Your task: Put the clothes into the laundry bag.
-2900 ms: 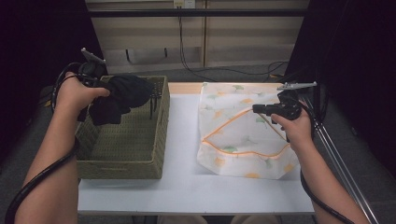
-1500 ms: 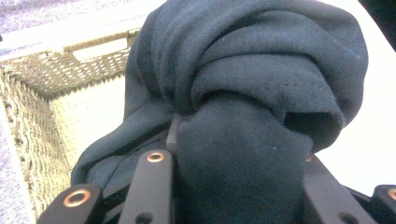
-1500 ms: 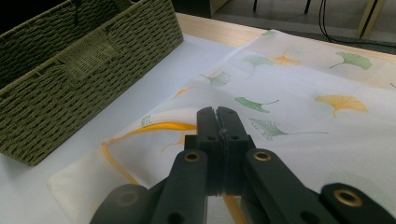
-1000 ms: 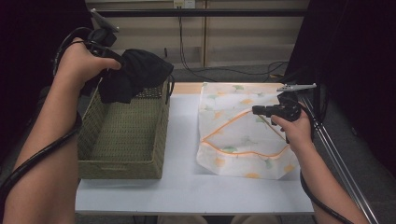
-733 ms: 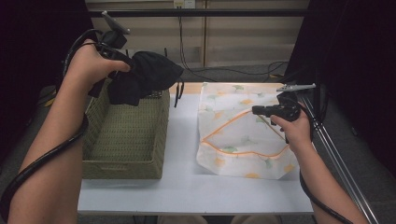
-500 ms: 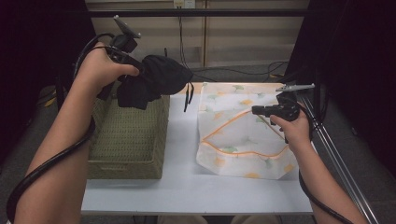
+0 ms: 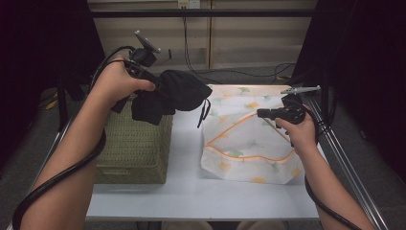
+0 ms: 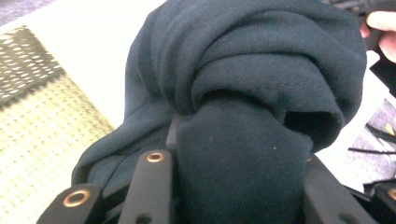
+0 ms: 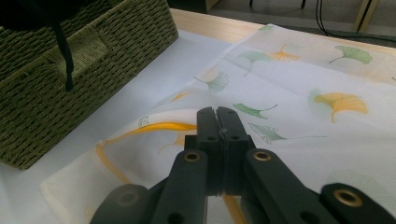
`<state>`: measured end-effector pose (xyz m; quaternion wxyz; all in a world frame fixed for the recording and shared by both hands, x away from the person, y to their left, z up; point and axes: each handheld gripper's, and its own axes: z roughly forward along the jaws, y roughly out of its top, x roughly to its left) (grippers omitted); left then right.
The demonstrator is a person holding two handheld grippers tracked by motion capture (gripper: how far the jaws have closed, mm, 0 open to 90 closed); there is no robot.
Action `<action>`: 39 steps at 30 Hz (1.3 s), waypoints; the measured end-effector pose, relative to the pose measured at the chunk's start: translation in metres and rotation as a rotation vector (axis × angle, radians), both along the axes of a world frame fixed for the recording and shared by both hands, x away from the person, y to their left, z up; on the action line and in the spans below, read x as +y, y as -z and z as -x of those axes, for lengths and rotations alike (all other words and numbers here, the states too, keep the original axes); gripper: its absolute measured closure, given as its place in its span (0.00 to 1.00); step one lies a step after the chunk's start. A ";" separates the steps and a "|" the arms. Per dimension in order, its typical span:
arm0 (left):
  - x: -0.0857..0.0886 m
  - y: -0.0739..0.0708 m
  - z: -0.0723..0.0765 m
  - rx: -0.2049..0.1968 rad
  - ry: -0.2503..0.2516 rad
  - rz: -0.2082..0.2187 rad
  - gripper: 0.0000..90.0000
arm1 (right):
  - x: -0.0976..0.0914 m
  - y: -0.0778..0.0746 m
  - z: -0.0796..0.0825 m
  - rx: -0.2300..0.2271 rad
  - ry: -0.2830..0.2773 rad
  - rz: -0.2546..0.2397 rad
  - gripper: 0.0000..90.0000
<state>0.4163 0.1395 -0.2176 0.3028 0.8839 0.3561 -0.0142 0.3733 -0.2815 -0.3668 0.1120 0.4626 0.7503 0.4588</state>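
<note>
The left gripper [image 7: 155, 87] has its jaws clamped on a bundled dark garment [image 7: 174, 93], which hangs in the air above the near-right corner of the woven basket [image 7: 134, 143] and reaches toward the mesh bag [image 7: 249, 143]; a drawstring [image 7: 205, 112] dangles from it; the right gripper [image 7: 261, 113] has its jaws pressed fully together on the bag's orange-trimmed edge [image 9: 159, 126], holding it up off the white table [image 7: 186, 187]; the bag, printed with ginkgo leaves, lies just right of the basket.
</note>
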 end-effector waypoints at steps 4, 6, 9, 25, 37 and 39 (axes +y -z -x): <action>-0.006 0.005 0.003 0.018 0.036 0.006 0.74 | 0.002 -0.001 -0.001 0.000 -0.003 -0.002 1.00; -0.007 0.006 0.004 0.027 0.047 0.014 0.74 | 0.003 0.000 -0.001 -0.001 -0.002 0.002 1.00; -0.011 0.009 0.007 0.022 0.063 0.000 0.74 | 0.004 0.000 -0.001 0.004 -0.003 0.001 1.00; -0.033 0.018 0.023 0.017 0.121 0.022 0.74 | 0.008 0.001 -0.002 -0.003 0.003 -0.006 1.00; -0.045 0.027 0.027 0.036 0.227 -0.005 0.74 | 0.015 -0.001 -0.003 -0.005 -0.006 -0.006 1.00; -0.049 0.030 0.028 0.033 0.230 0.005 0.74 | 0.016 -0.001 -0.003 -0.005 -0.008 -0.005 1.00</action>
